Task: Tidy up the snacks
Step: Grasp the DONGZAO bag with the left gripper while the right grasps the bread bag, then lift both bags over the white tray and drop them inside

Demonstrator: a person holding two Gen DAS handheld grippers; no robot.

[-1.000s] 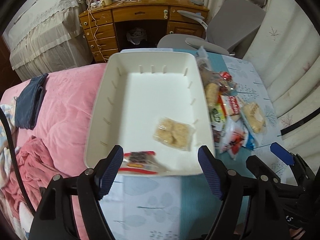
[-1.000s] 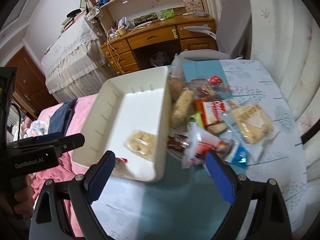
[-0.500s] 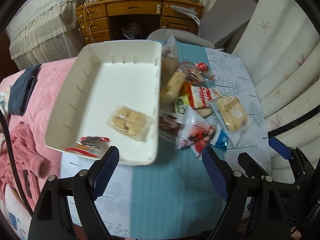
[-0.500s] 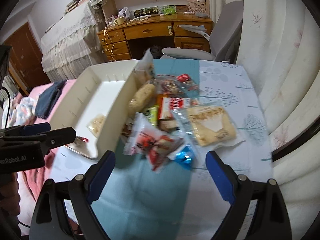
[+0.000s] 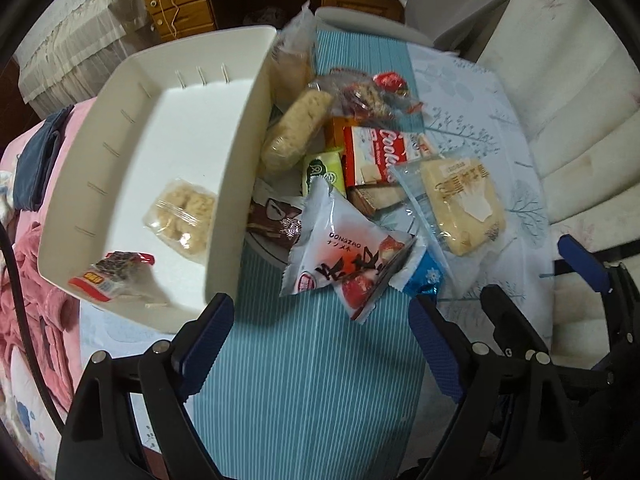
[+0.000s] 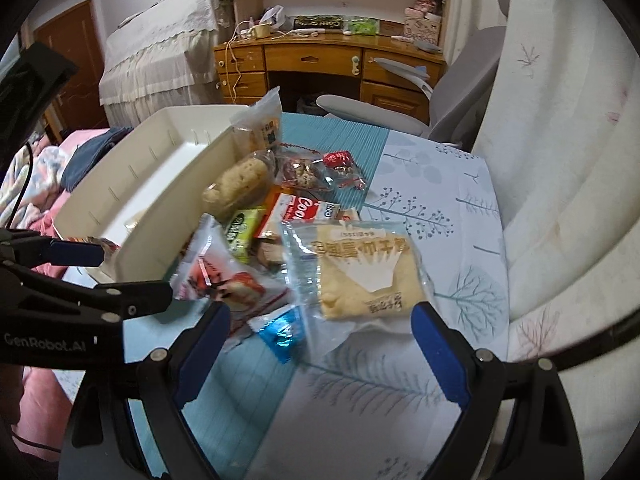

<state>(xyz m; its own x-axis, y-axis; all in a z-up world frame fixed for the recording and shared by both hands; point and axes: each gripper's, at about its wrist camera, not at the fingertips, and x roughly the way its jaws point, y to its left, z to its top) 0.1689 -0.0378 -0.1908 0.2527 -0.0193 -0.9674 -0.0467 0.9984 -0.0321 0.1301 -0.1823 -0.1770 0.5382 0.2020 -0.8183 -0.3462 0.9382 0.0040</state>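
A white plastic bin [image 5: 100, 160] [image 6: 132, 188] sits at the table's left and holds a clear cookie bag [image 5: 182, 216] and a red-edged packet [image 5: 110, 276]. A pile of snacks lies right of it: a white and red packet [image 5: 346, 256] [image 6: 218, 276], a clear bag of yellow cake [image 5: 460, 204] [image 6: 360, 276], a red cookie box [image 5: 378, 156], a puffed rice bar [image 5: 296, 132]. My left gripper [image 5: 320, 344] is open and empty just in front of the white and red packet. My right gripper [image 6: 320, 344] is open and empty in front of the cake bag.
The table has a teal striped runner [image 5: 304, 392] and a pale tree-print cloth [image 6: 440, 208]. A grey office chair [image 6: 400, 108] and a wooden desk [image 6: 312, 60] stand behind. A pink bed [image 5: 24, 280] lies at the left; a white sofa [image 6: 560, 200] is at the right.
Both grippers have swung right, from over the bin toward the snack pile, and moved closer to it. Both stay open. The snacks have not moved.
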